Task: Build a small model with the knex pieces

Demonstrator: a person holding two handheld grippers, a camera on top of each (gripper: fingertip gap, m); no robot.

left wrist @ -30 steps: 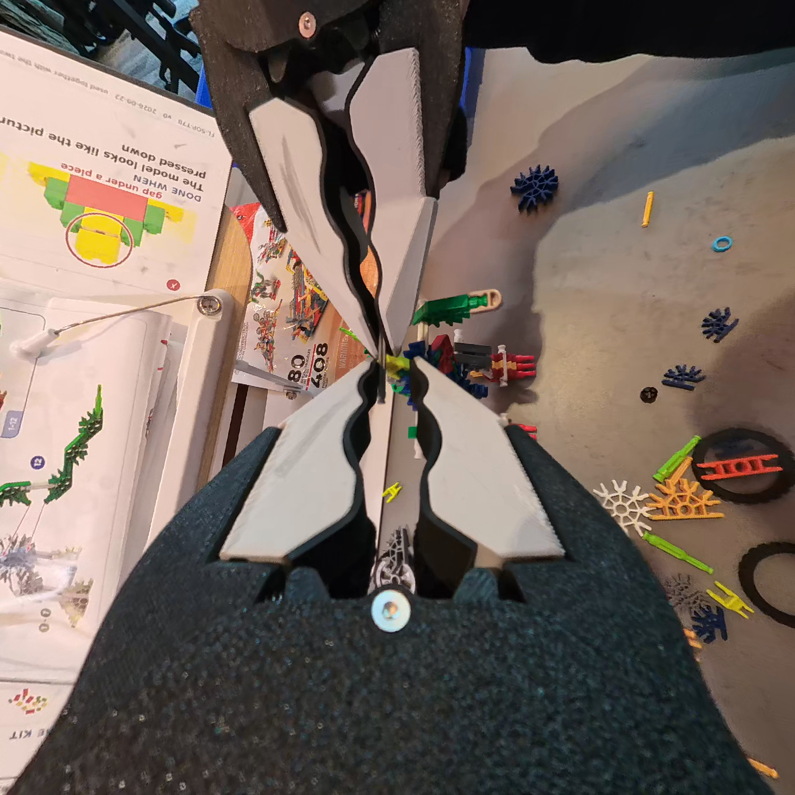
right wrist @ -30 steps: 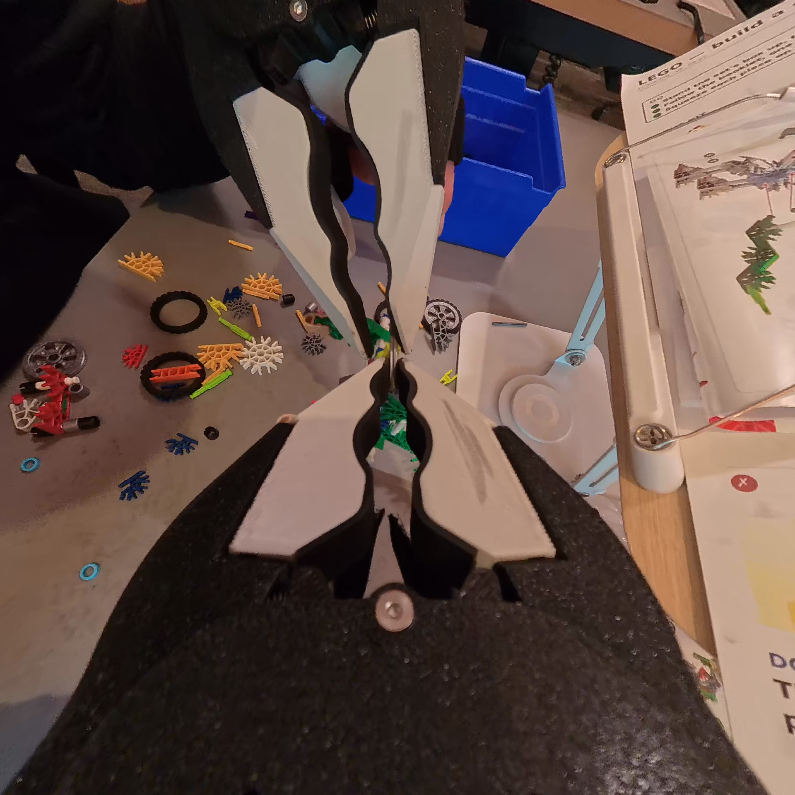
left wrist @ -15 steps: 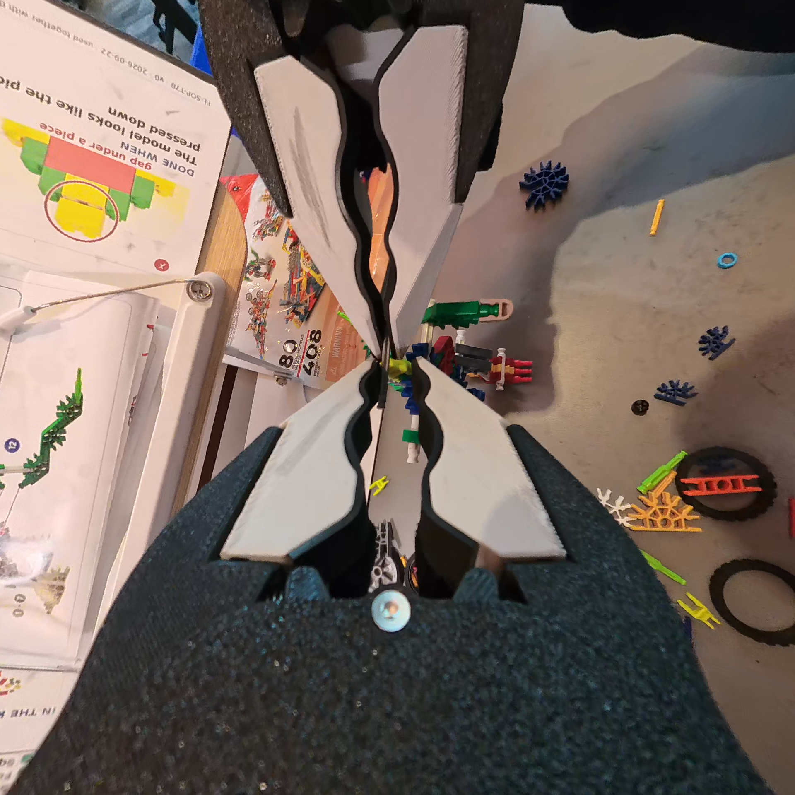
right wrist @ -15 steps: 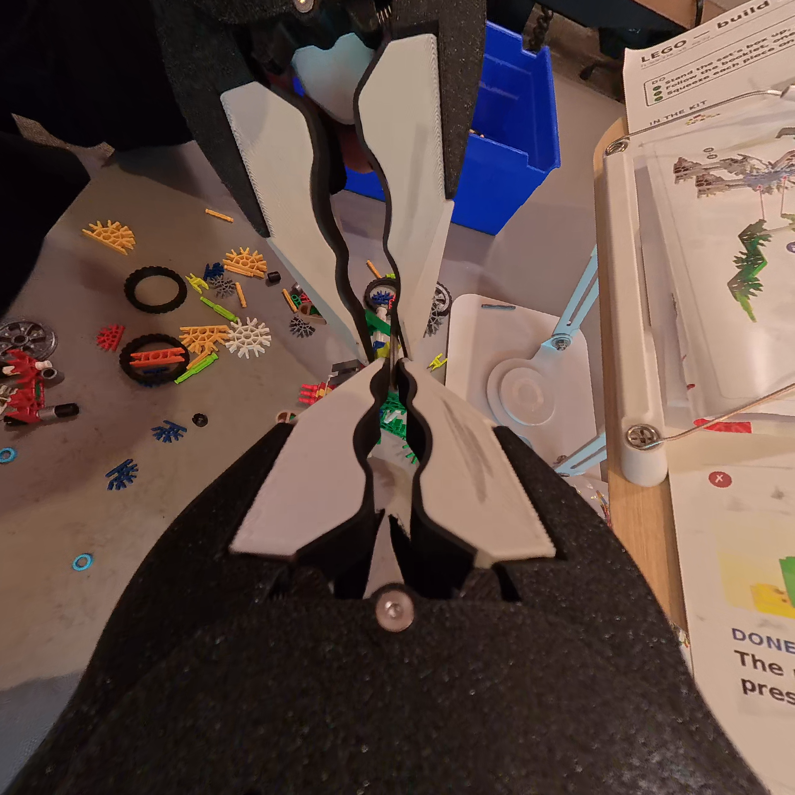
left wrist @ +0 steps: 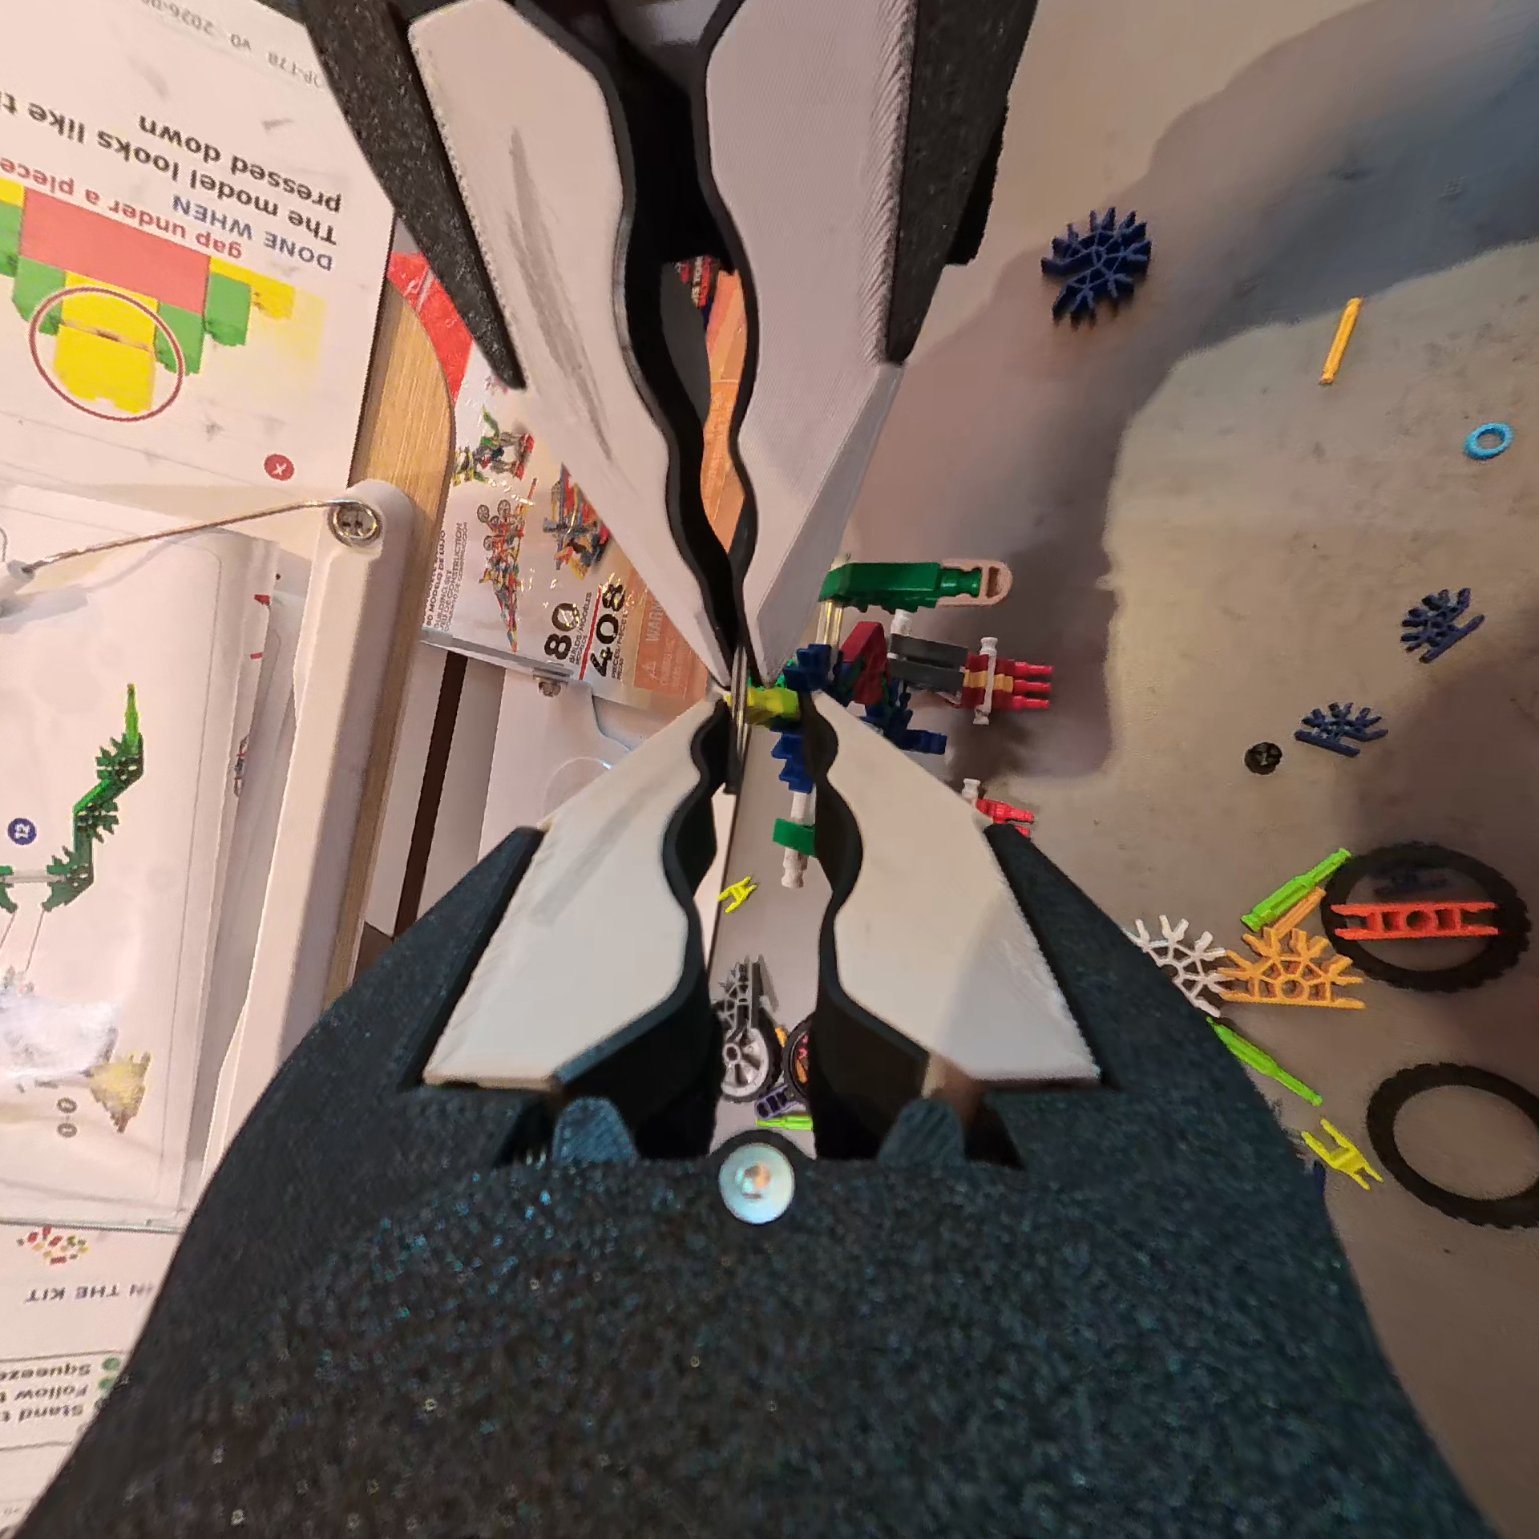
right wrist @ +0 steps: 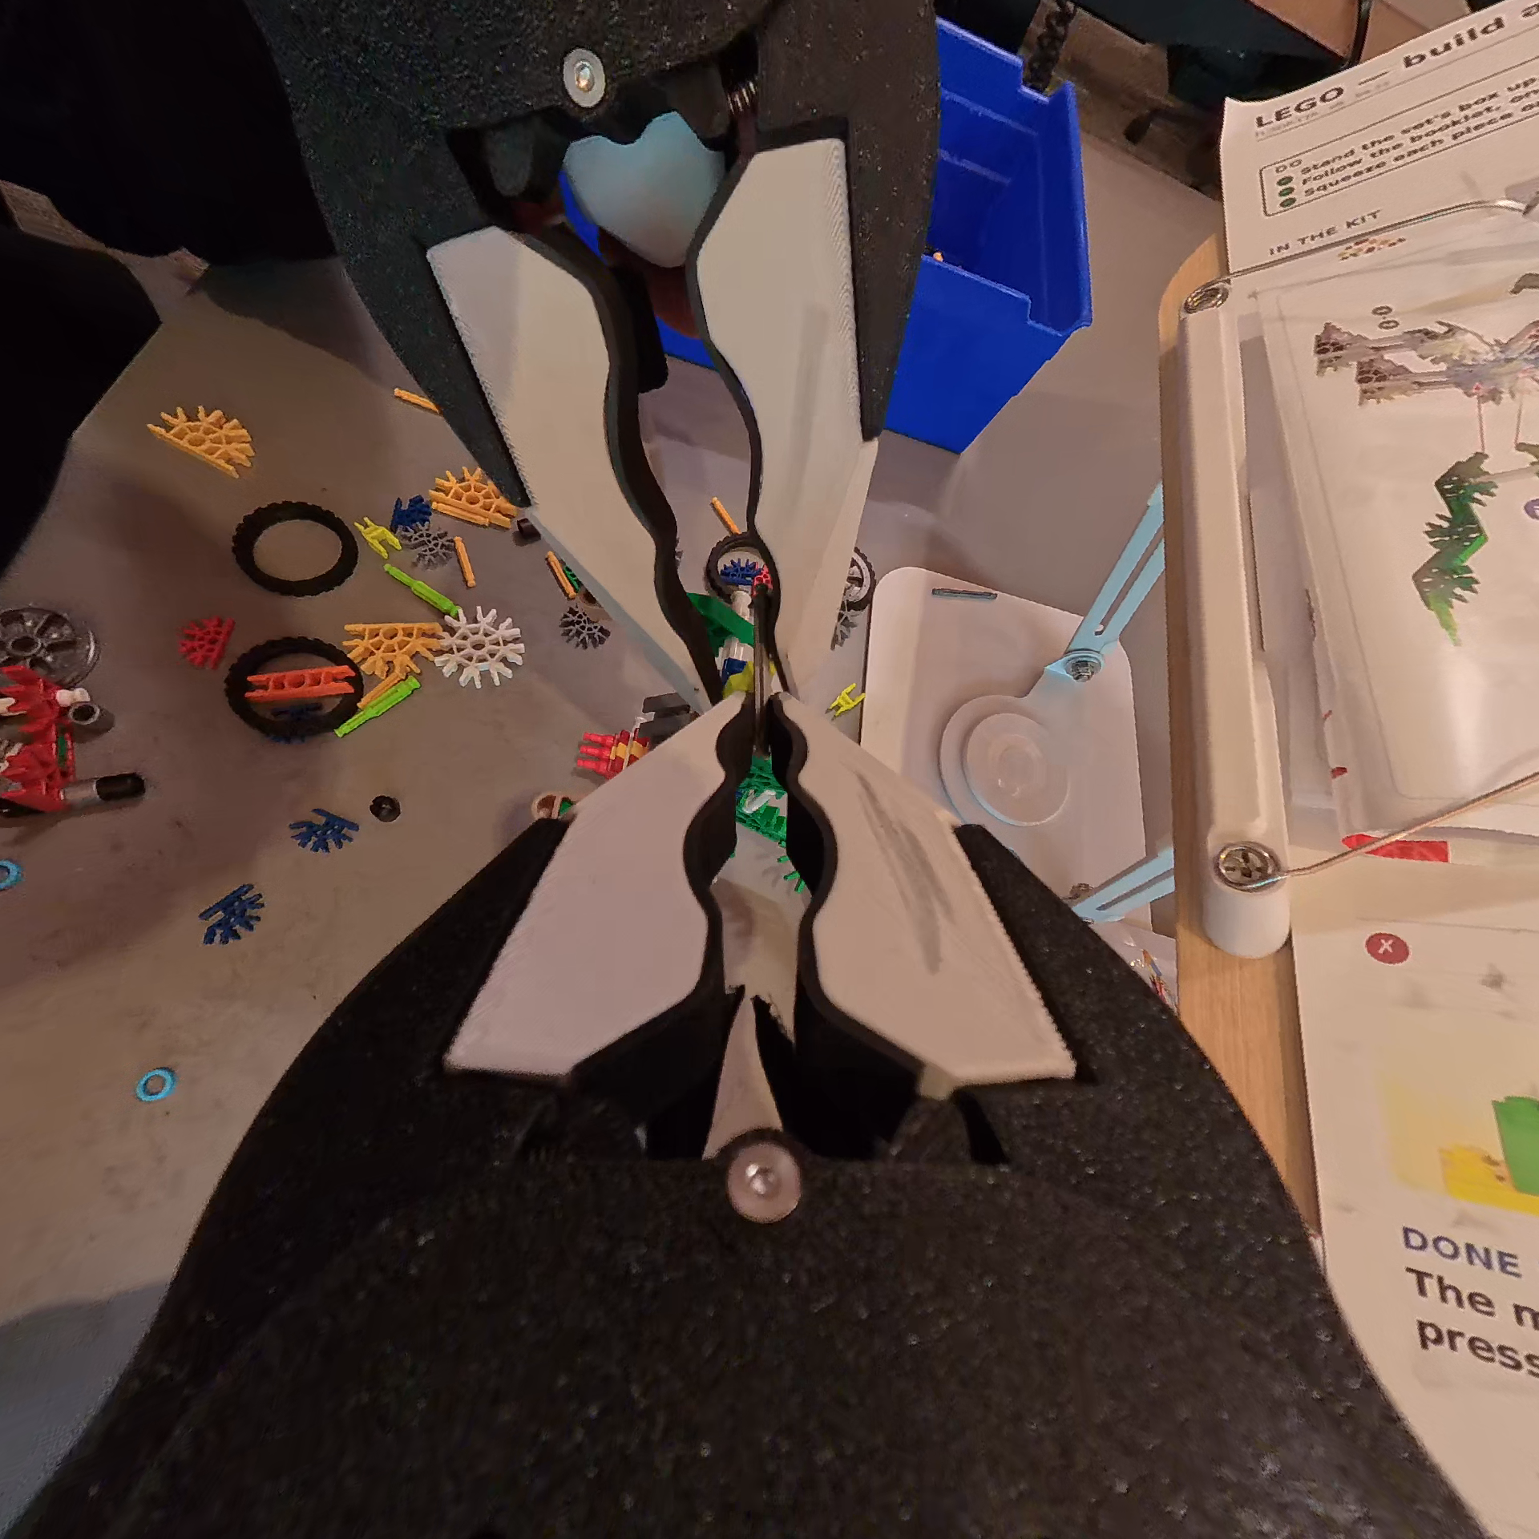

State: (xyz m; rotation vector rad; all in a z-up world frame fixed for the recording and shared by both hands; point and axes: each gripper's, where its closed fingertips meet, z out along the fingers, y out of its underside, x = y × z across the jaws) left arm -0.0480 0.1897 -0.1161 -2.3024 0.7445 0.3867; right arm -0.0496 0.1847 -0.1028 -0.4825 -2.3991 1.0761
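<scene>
The left gripper [left wrist: 766,708] and right gripper [right wrist: 758,708] met tip to tip above the bench [left wrist: 1249,541], jaws of both pinching one multicoloured rod-and-connector model [left wrist: 866,674]; loose pieces [right wrist: 391,649] lay scattered left

Loose pieces left of the jaws in right wrist view: black tyre ring [right wrist: 295,548], white snowflake connector [right wrist: 480,645], orange ladder piece inside a tyre [right wrist: 293,684]. Blue bin [right wrist: 999,275] beyond the jaws. White booklet stand [right wrist: 1232,633] to the right, open instruction booklet [right wrist: 1416,533] clipped on it.
</scene>
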